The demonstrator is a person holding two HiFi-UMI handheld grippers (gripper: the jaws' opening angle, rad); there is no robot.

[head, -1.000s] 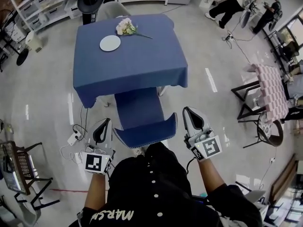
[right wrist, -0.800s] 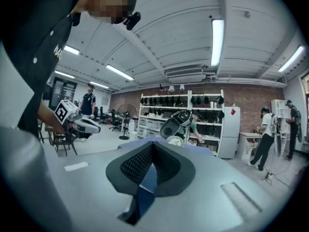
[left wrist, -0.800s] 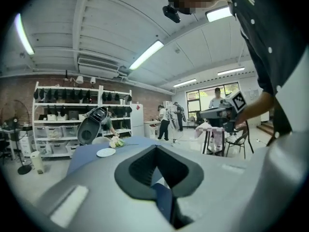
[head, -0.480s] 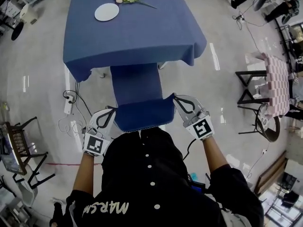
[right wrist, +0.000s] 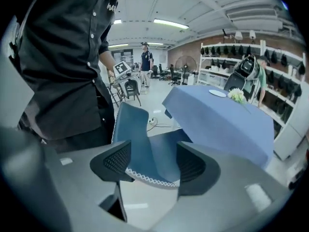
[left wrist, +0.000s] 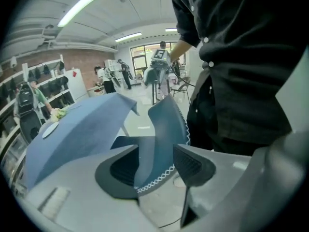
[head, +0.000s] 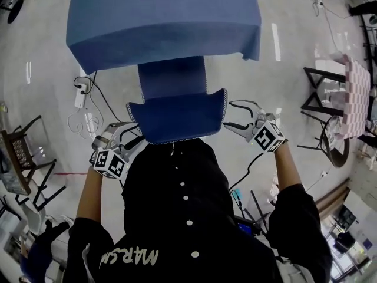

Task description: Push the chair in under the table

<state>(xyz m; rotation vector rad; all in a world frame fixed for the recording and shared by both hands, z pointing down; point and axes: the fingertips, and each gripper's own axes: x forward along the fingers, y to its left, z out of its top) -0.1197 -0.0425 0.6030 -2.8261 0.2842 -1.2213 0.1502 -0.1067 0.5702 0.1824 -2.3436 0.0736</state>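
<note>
Blue-covered chair (head: 175, 99) on the person's side of the table (head: 159, 22), seat (head: 172, 78) reaching in beneath the overhanging blue tablecloth (head: 235, 37), backrest (head: 179, 119) standing clear of the table's near edge. Not yet fully in, judging by the stretch of seat showing outside the cloth.

Left gripper (head: 131, 135) at the left end of the backrest, on the side away from the table. Jaws spread, with the white-stitched edge of the backrest between the pads (left wrist: 190, 164) and no squeeze to be seen. Right gripper (head: 230, 114) mirrored at the other end, jaws just opened wide, the same stitched edge between them, likewise not pinched.

Probably light to middling in weight, with a stiff shell under a soft fabric cover. Likely to glide readily on the glossy floor, though legs can catch and judder. Expect the cover to give, bunch or slip under the pads, so best taken well in from the stitching, where the shell backs the cloth. Better held at both ends of the backrest at matching height. Push evenly and straight toward the table, or risk the chair swinging askew. Keep the effort low on the backrest to avoid tipping it toward the table.

Worth minding: the tablecloth hem dragging on the backrest, and the cables (head: 88, 108) on the floor left of the table
</note>
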